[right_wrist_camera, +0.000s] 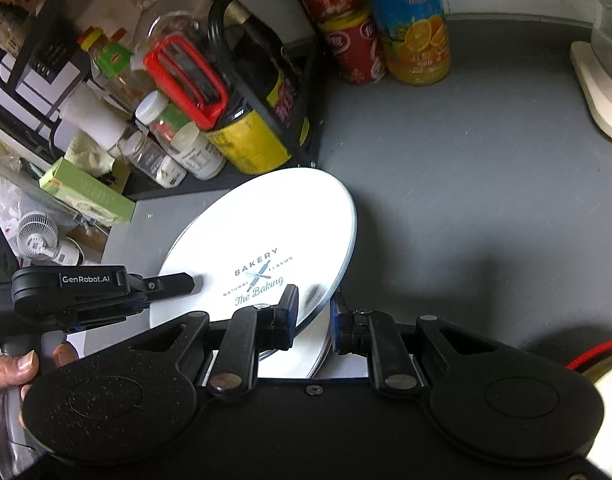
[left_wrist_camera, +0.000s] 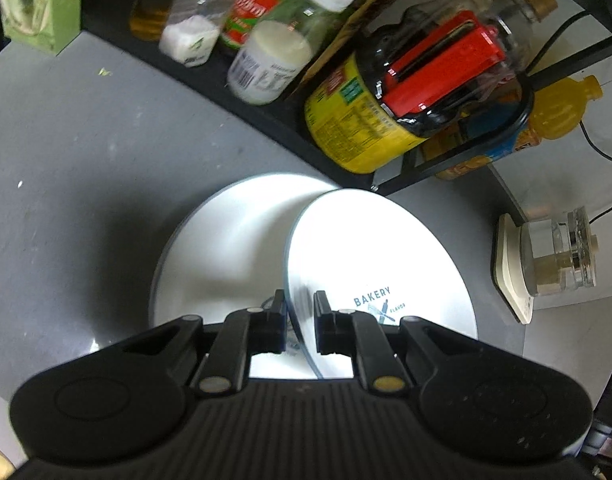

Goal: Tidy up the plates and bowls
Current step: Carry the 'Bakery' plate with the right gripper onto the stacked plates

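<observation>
Above the grey worktop, both grippers reach forward and downward: the left gripper and the right gripper each straddle, narrowly parted, opposite rims of the tilted printed plate.

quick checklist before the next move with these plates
1. Left claw astride the rim of the upper plate: ok.
2. Right claw astride the rim at its side: ok.
3. Either grip firmly closed: cannot tell.
4. Upper plate level: not ok, it tilts over the lower plate.
5. Clear of the black rack beyond the plates: ok, though close.
6. Grey counter to the right free for setting down: ok.
</observation>
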